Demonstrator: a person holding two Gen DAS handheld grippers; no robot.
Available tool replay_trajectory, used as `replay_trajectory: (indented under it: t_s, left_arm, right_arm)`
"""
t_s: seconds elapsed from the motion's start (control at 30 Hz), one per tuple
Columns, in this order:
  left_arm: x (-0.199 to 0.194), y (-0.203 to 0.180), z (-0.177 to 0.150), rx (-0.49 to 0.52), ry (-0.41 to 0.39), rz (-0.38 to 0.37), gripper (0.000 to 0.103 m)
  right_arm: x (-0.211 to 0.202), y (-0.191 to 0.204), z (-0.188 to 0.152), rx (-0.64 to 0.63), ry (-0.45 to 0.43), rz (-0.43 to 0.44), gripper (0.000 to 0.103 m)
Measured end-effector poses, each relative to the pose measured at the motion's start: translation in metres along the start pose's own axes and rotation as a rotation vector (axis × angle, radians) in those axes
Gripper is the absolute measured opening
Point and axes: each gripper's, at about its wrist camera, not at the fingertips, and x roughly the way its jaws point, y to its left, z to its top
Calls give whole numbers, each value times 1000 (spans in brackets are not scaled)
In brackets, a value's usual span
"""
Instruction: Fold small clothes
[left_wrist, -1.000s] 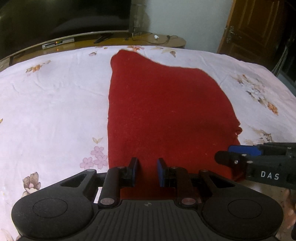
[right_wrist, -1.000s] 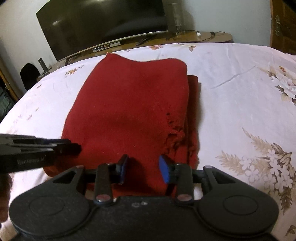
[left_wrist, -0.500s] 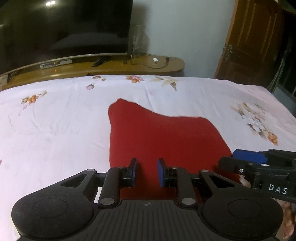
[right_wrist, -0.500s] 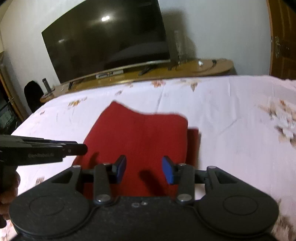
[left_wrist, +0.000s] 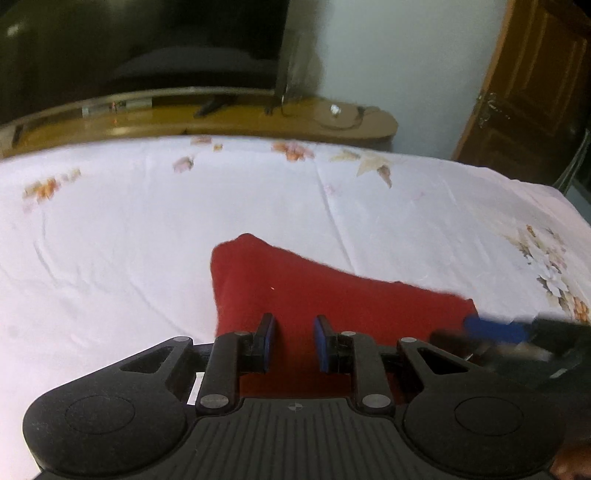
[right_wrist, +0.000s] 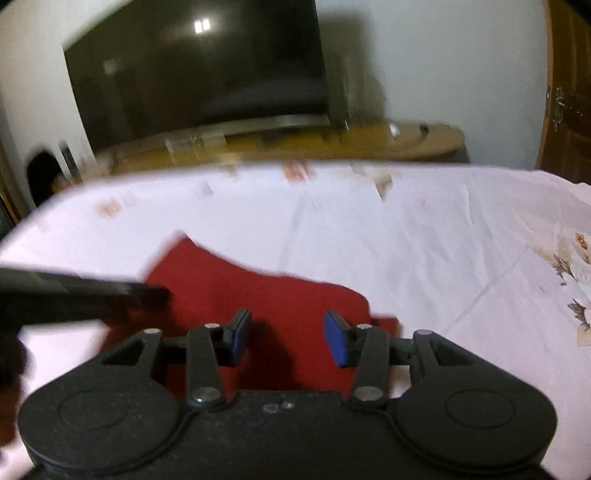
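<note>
The red garment (left_wrist: 332, 295) is lying folded flat on the floral bedsheet (left_wrist: 147, 229), spreading out ahead of and beneath both pairs of fingers. The left gripper (left_wrist: 291, 341) is hovering over the garment's near part with its blue pads (left_wrist: 266, 339) standing a narrow gap apart, gripping nothing. The right gripper (right_wrist: 288, 338) is sitting over the cloth's right portion, its jaws having just been opening, now parted wider than the left's, with only cloth showing below the gap and nothing pinched, though motion blur is making contact hard to judge. Beyond the fingertips, a dark television (right_wrist: 195, 70) is standing on a wooden stand (left_wrist: 258, 118).
</note>
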Motion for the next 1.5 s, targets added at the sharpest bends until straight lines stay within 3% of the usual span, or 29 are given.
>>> replay_trajectory:
  t_s: [0.03,0.23,0.43,0.5,0.63,0.8,1.03,1.13,1.27,1.47,1.5]
  left_arm:
    - [4,1,-2,-4,-5,3,25]
    - [1,-12,-4,53,-23,38,28]
    - [-33,-8,-13,75,-60,29,29]
    - [-45,-4,-24,72,-61,26,29]
    - [-67,0,-47,90,-66,40,30]
    - [-84,-3,-68,80,-61,44,54]
    - [-81,-9,-82,66,-19,50,55]
    - [-84,-9,-84,51,-13,49,55]
    - [-88,-10,-90,57,-10,56,55]
    - [-87,-12,-93,63,-2,65,56]
    - [-86,-12,-92,61,-1,65,56]
  right_arm:
    - [11,-3,-5,5,37,-3,41]
    - [12,-7,-10,10,30,1,42]
    - [-21,-8,-9,46,-22,48,47]
    - [-31,-8,-11,53,-36,60,52]
    - [-53,-10,-23,75,-31,71,52]
    - [-72,-6,-44,91,-17,72,52]
    - [-72,1,-69,97,52,45,49]
    - [-82,1,-68,112,37,68,51]
    - [-88,-2,-78,119,80,90,51]
    - [-88,7,-92,107,137,119,33]
    - [-88,8,-93,103,139,119,24]
